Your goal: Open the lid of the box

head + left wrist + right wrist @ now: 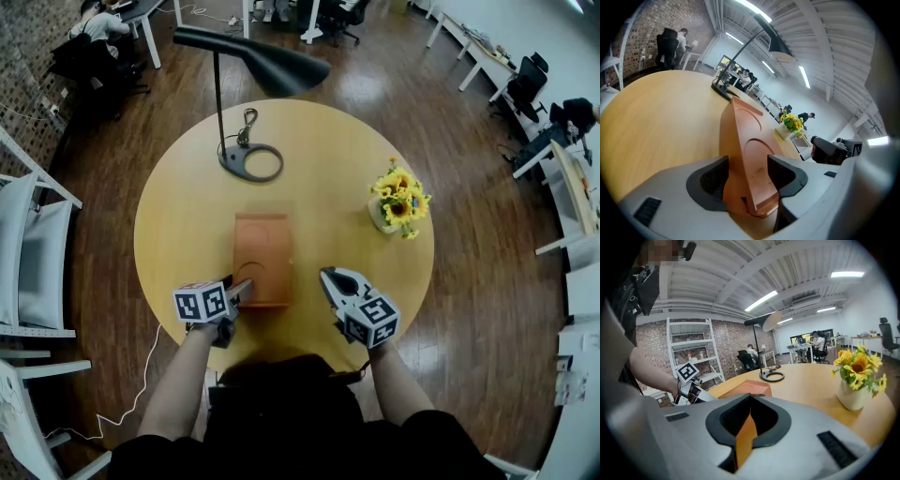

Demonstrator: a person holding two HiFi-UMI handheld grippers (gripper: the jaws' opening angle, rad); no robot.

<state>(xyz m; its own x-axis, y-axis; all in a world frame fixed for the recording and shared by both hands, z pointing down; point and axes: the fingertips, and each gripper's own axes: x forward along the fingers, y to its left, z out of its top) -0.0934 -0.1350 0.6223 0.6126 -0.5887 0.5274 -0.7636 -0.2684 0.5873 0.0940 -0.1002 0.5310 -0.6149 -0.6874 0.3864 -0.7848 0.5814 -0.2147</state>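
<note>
A closed orange-brown box [262, 258] with a round recess in its lid lies on the round wooden table [187, 216]. My left gripper [239, 288] is at the box's near left corner. In the left gripper view its jaws [747, 176] stand wide, straddling that edge of the box [745, 140], one at the side wall and one over the lid. My right gripper [328, 277] hovers just right of the box's near right corner, apart from it. Its jaws [747, 420] are shut with nothing in them, and the box [745, 389] lies just beyond them.
A black desk lamp [248, 161] with a ring base stands behind the box, its shade reaching over the table. A white vase of sunflowers [400, 202] sits at the table's right. White chairs [28, 253] stand to the left on the wooden floor.
</note>
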